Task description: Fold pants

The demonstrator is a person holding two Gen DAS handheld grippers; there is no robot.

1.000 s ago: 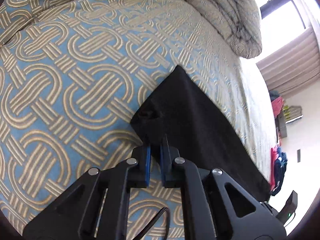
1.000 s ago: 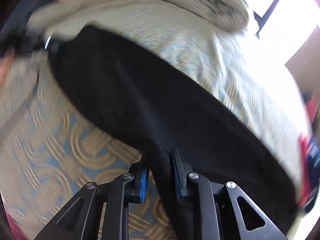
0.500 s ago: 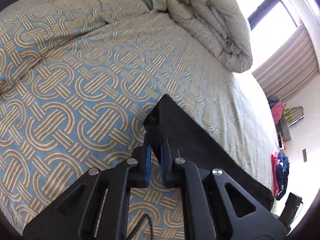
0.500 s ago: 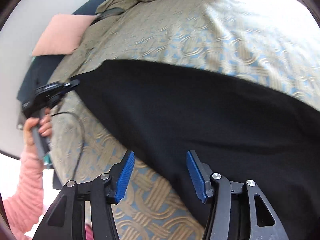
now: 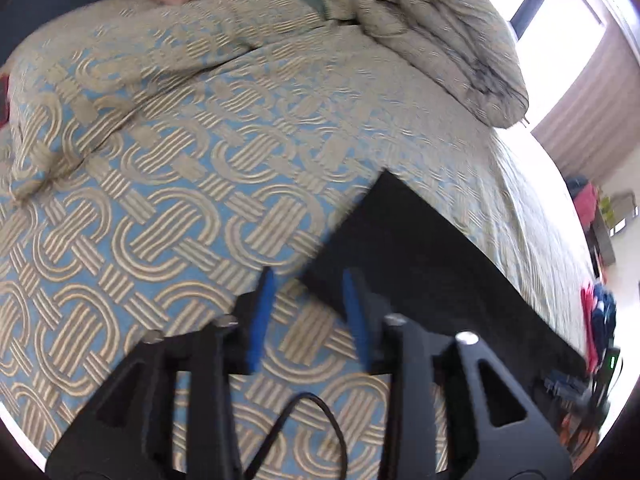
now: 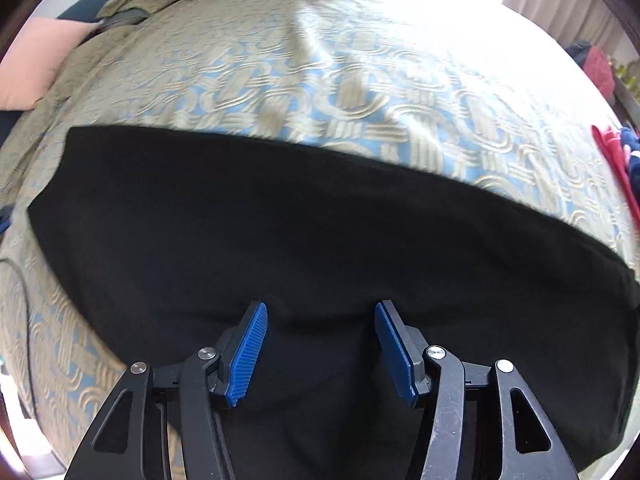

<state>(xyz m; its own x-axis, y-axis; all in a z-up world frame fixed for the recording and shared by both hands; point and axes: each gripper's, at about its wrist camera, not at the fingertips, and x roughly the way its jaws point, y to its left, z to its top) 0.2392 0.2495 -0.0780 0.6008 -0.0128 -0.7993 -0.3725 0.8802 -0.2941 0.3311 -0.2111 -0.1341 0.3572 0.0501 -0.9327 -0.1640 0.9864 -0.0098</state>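
The black pants [image 5: 420, 256] lie flat on the bed [image 5: 180, 184], stretched out as a long dark band over the blue-and-tan patterned cover. The left hand-held gripper [image 5: 308, 280] hovers at one narrow end of the pants, jaws parted and holding nothing, one blue pad just over the cloth's corner, the other over the bare cover. Only this view shows the bunched duvet [image 5: 440, 36] at the far edge, with the window behind it. The right hand-held gripper [image 6: 320, 312] hangs over the pants' [image 6: 320, 220] near long edge, jaws wide apart and empty. Its view alone shows the whole band and the pink pillow [image 6: 32, 64] at the bed's [image 6: 360, 80] far left corner.
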